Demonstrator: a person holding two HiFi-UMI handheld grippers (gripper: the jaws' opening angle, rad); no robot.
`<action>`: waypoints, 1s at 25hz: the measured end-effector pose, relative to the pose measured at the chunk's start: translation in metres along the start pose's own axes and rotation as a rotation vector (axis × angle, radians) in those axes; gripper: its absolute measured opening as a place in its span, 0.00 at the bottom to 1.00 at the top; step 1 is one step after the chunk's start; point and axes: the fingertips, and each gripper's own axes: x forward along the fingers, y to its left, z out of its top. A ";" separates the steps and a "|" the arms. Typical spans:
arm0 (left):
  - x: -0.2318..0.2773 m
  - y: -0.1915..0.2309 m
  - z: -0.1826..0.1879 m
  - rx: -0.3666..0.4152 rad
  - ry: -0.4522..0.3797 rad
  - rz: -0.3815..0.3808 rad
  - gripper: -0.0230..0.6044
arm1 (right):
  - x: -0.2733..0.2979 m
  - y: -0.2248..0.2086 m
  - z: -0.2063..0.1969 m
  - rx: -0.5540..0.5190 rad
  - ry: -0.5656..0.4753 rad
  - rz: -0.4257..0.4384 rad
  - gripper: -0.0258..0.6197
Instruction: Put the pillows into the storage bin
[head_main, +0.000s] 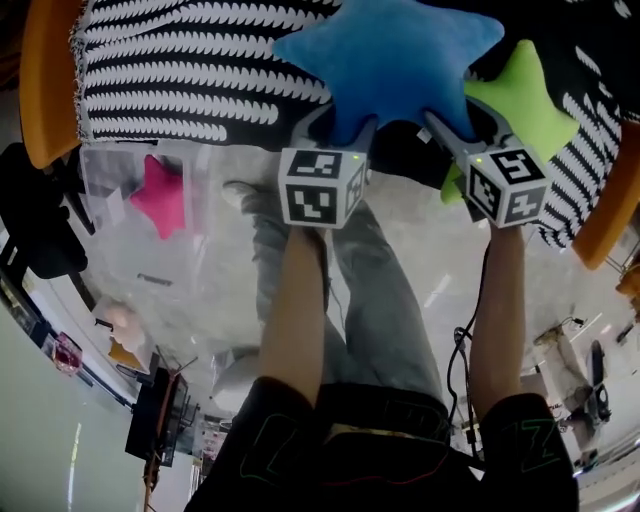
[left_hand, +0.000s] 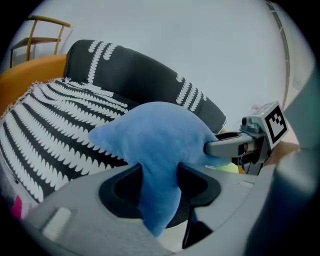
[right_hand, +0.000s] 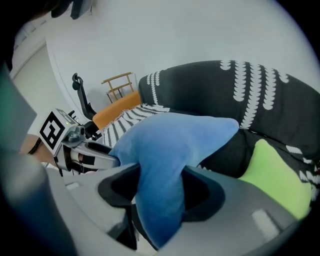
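A blue star pillow is held over the sofa by both grippers. My left gripper is shut on one lower point of it, and my right gripper is shut on another. In the left gripper view the blue star pillow is pinched between the jaws; the right gripper view shows the same pillow squeezed likewise. A green star pillow lies on the sofa just right of it, also the green pillow. A pink star pillow lies inside the clear storage bin on the floor at left.
The sofa carries a black-and-white patterned throw and has orange arms. The person's legs and feet stand between sofa and bin. Black stands and cables sit on the floor at the left and right edges.
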 end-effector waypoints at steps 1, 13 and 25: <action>-0.009 0.004 0.004 0.008 -0.008 -0.003 0.39 | -0.001 0.008 0.004 0.010 -0.012 -0.002 0.42; 0.005 -0.004 0.019 0.014 -0.051 0.090 0.39 | 0.010 -0.021 0.013 -0.005 -0.070 0.115 0.41; -0.089 0.106 -0.035 -0.155 -0.165 0.252 0.39 | 0.088 0.112 0.034 -0.186 0.013 0.307 0.41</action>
